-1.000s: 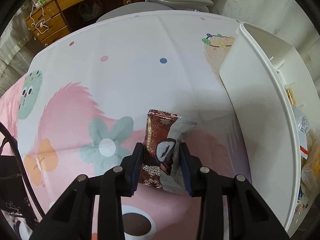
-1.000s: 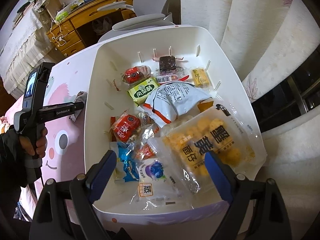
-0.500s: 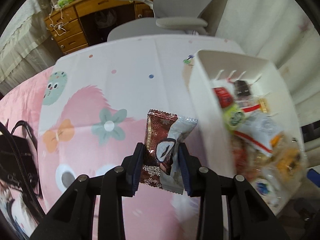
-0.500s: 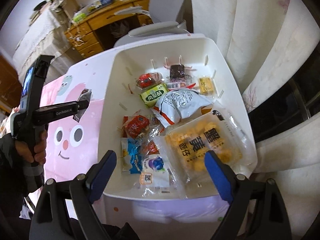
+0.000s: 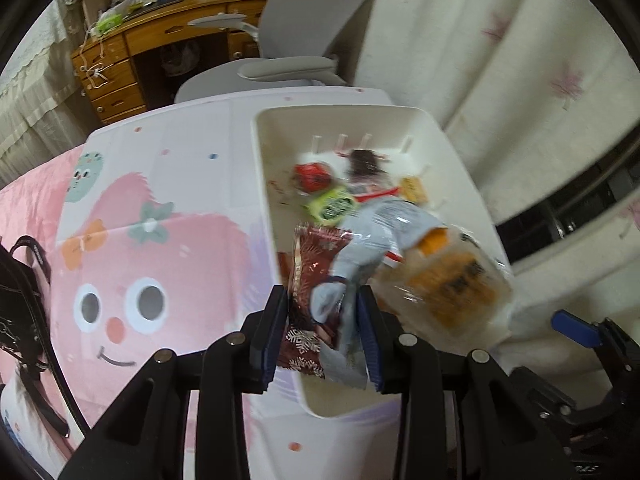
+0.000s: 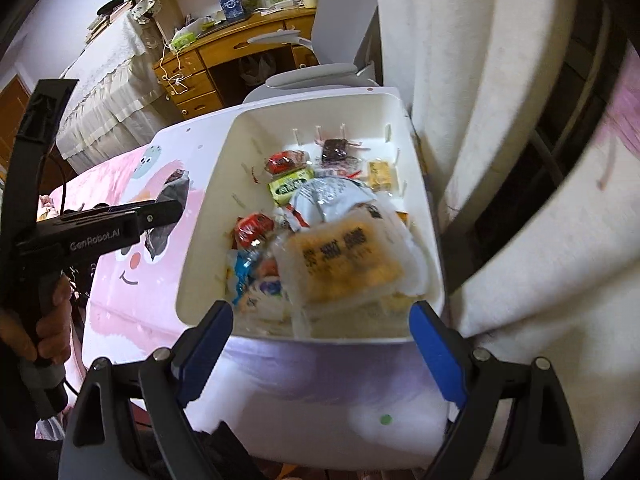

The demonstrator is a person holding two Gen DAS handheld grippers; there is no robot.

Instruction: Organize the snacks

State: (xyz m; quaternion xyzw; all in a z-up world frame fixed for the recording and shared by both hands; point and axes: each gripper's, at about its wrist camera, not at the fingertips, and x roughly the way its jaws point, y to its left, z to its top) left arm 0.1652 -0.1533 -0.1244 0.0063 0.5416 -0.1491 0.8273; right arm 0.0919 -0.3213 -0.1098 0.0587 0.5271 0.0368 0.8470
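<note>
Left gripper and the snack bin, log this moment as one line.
left gripper: shut on brown snack packet, airborne beside white bin | right gripper: open, empty, near bin front | packet not yet binned

Dim indoor light, motion blur over the centre, fisheye-dark corners.

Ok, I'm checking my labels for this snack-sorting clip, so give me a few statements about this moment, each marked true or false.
1. The left gripper is shut on the dark red snack packet. True.
2. The right gripper holds the yellow snack bag. False: it is open and holds nothing; the bag lies in the bin.
3. The white bin already holds several snacks. True.
4. The white bin stands on the floor. False: it stands on the table, on the pink cartoon tablecloth.
5. The dark red snack packet already lies in the bin. False: it is clamped in the left gripper, off the tablecloth, beside the bin's wall.
</note>
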